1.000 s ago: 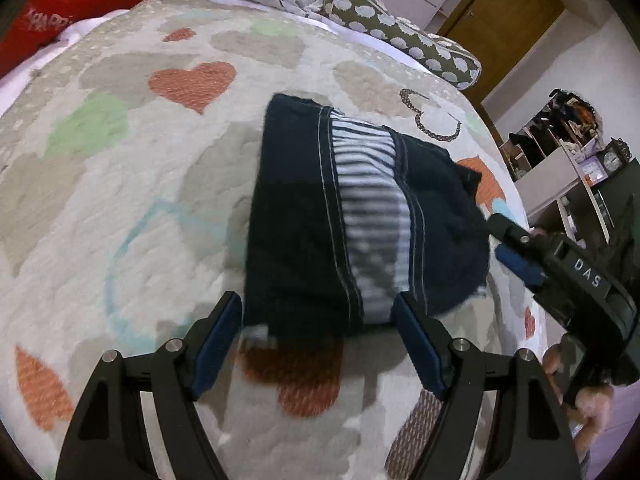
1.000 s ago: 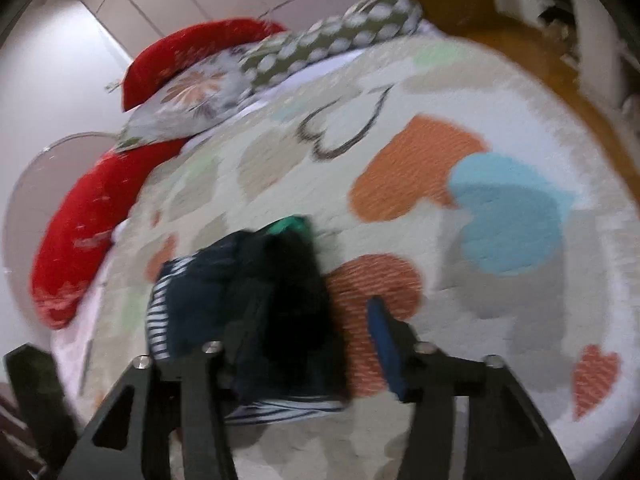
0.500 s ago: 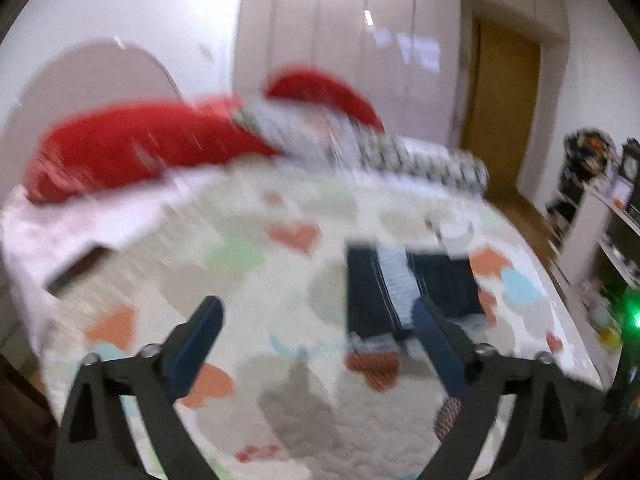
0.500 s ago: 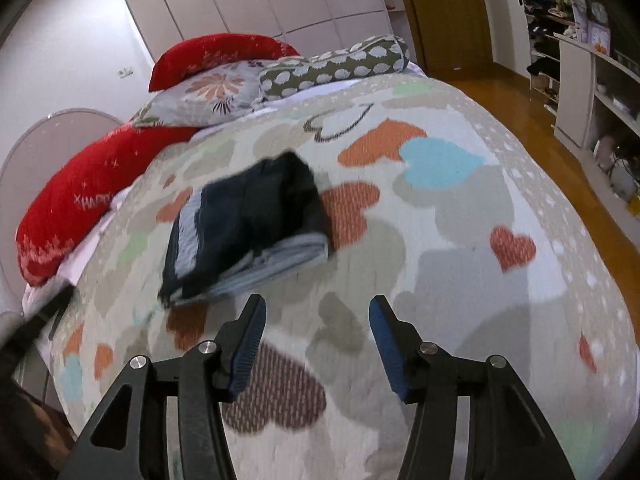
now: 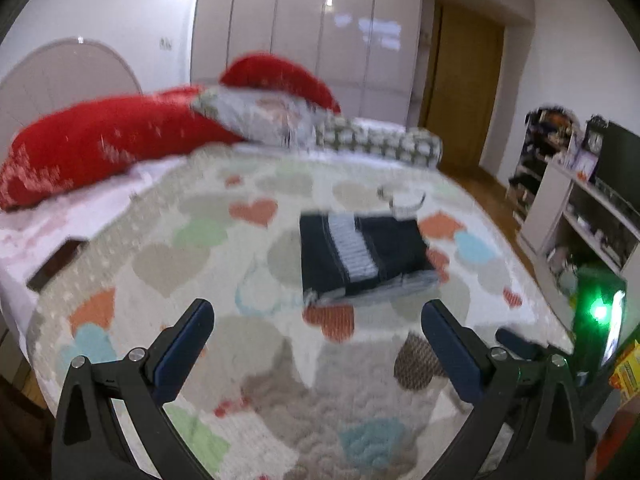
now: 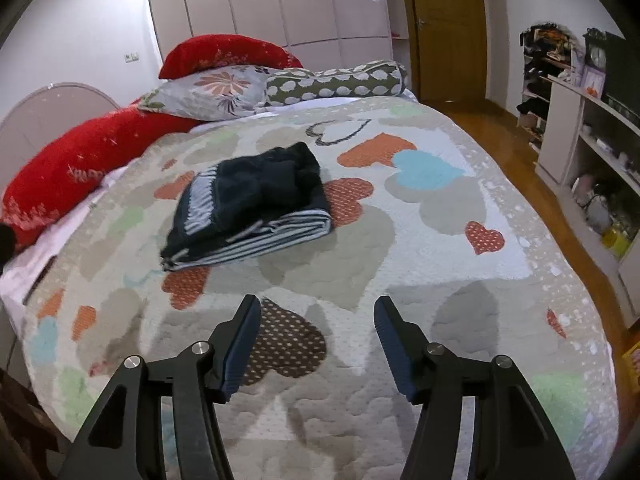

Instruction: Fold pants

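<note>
Soft cloth pants (image 6: 248,204) on quilted bedspread (image 6: 400,272); glossy wardrobe doors (image 6: 312,4).

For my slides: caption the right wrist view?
Folded pants lie on the heart-print quilt, beyond the open, empty right gripper.

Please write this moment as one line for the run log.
pants: folded, on quilt | left gripper: open, empty, jaws just opening | right gripper: open, empty, jaws just opening | both apart from pants

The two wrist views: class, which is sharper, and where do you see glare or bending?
Left wrist view: motion-blurred, folded pants smeared. Right wrist view: crisp, pants clear. Both: ceiling lights glare on the glossy wardrobe; fisheye bows the bedspread.
</note>
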`<move>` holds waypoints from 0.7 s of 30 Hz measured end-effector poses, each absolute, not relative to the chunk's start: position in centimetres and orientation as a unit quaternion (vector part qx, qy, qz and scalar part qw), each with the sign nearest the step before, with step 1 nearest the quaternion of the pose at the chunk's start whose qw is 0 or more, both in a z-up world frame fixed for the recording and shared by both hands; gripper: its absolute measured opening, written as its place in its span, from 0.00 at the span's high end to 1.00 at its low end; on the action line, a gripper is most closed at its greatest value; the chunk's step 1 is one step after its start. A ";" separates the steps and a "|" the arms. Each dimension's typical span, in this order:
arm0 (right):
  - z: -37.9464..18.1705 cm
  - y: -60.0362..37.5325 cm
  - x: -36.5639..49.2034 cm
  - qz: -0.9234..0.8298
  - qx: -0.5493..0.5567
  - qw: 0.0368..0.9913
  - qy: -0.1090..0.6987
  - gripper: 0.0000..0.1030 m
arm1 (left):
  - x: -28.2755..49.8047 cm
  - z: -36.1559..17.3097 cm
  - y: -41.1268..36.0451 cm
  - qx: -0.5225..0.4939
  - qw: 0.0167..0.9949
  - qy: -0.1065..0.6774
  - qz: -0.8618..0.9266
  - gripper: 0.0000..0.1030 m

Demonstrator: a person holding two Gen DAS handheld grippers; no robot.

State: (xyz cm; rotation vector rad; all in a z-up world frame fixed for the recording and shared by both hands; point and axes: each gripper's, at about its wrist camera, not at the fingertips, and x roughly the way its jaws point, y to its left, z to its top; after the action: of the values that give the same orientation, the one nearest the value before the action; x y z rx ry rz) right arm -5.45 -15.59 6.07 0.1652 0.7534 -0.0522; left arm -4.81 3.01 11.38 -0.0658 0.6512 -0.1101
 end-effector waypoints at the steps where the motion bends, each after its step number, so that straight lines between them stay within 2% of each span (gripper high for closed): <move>1: 5.9 -15.7 -5.4 -0.026 0.081 0.925 0.369 0.38 | -4.5 10.8 3.1 -0.037 0.940 0.334 -0.054 0.00; 11: 4.7 -15.4 -5.0 -0.043 0.064 0.919 0.386 0.38 | -3.4 7.9 4.5 -0.064 0.916 0.393 -0.039 0.00; 21: 4.6 -13.3 -5.2 -0.028 0.028 0.921 0.388 0.36 | -3.1 7.1 5.1 -0.065 0.909 0.411 -0.028 0.00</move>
State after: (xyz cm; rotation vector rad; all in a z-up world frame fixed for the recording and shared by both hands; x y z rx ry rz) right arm -5.15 -13.31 4.59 0.0580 0.7975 -0.0567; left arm -3.09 5.05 7.10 -0.1343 0.8485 -0.0583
